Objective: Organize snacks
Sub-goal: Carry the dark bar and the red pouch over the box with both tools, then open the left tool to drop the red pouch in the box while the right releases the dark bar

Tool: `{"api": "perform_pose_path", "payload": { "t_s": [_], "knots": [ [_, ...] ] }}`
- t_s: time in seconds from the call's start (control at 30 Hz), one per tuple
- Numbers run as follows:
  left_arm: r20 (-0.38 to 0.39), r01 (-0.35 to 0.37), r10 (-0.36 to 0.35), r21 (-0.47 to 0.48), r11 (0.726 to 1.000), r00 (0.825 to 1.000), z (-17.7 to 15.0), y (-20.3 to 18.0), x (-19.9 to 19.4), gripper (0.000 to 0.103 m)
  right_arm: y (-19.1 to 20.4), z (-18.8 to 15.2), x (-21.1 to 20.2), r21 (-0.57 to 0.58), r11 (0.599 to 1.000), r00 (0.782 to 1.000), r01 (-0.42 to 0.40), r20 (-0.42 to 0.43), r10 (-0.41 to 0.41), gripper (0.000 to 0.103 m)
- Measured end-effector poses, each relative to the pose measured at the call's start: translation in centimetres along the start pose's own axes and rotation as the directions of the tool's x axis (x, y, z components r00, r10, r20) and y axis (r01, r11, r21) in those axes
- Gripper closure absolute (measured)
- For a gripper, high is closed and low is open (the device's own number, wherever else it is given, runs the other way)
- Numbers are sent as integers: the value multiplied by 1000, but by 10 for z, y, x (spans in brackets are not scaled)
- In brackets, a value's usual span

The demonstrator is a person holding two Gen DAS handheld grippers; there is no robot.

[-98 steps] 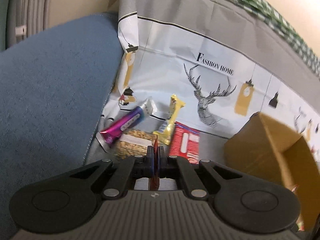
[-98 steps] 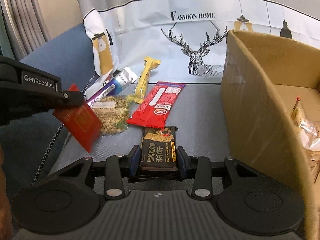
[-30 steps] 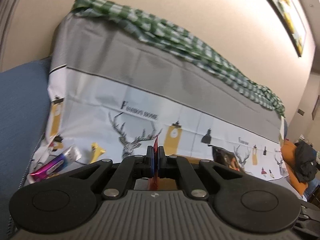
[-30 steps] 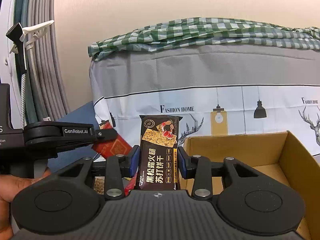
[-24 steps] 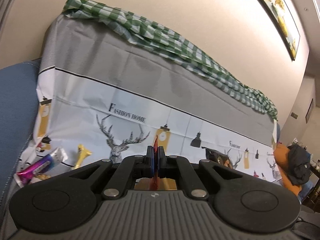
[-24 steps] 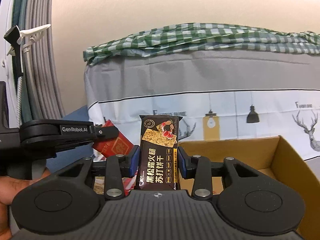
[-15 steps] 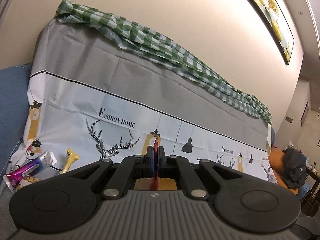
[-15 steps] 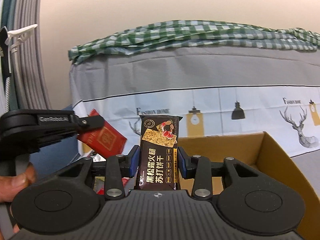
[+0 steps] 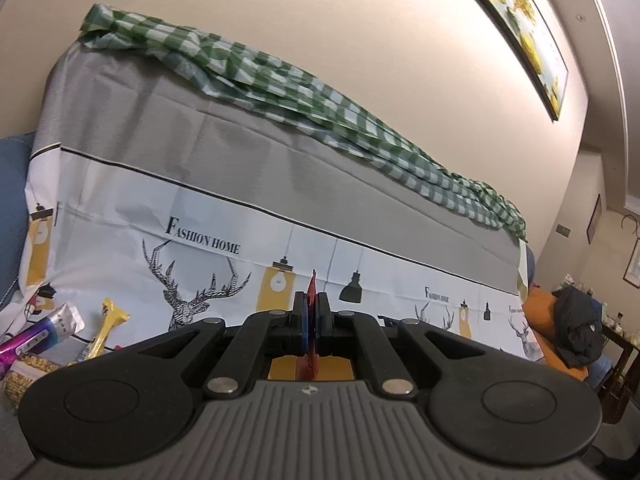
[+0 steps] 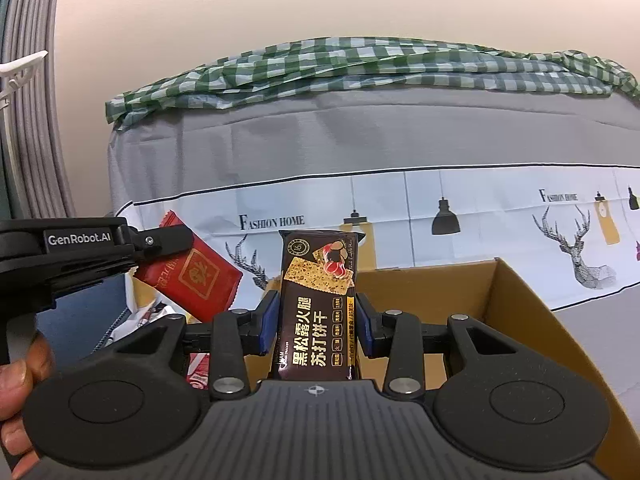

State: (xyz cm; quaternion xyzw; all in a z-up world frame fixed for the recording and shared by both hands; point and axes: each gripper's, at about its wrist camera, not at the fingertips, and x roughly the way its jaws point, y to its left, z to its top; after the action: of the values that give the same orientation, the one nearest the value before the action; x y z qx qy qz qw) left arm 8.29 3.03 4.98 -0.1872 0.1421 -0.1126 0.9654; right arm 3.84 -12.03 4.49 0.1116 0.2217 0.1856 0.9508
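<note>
My left gripper [image 9: 311,312] is shut on a flat red snack packet [image 9: 310,292], seen edge-on; in the right wrist view the same packet [image 10: 192,276] hangs from the left gripper [image 10: 168,242] in the air at left. My right gripper [image 10: 316,320] is shut on a dark brown cracker packet [image 10: 316,304], held upright above the near edge of an open cardboard box [image 10: 516,304]. Loose snacks lie on the sofa at lower left: a purple packet [image 9: 36,334], a yellow bar [image 9: 106,326] and a grain bar [image 9: 24,374].
A grey and white printed cover [image 9: 280,208] with deer drawings drapes the sofa back, with a green checked cloth [image 9: 304,92] on top. A blue cushion [image 9: 10,184] is at left. A red-and-white packet [image 10: 198,370] shows below the right gripper's left finger.
Both grippers have risen from the sofa seat with their packets and swung right towards the box. The loose snacks have slid to the lower left of the left wrist view.
</note>
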Motion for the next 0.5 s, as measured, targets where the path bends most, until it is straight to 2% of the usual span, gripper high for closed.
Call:
{"api": "perform_pose_path", "payload": {
  "t_s": [0.5],
  "knots": [
    [-19, 33, -32, 47, 998, 999, -10, -25, 16, 100, -28, 3, 0, 40, 995, 995, 93, 15, -94, 62]
  ]
}}
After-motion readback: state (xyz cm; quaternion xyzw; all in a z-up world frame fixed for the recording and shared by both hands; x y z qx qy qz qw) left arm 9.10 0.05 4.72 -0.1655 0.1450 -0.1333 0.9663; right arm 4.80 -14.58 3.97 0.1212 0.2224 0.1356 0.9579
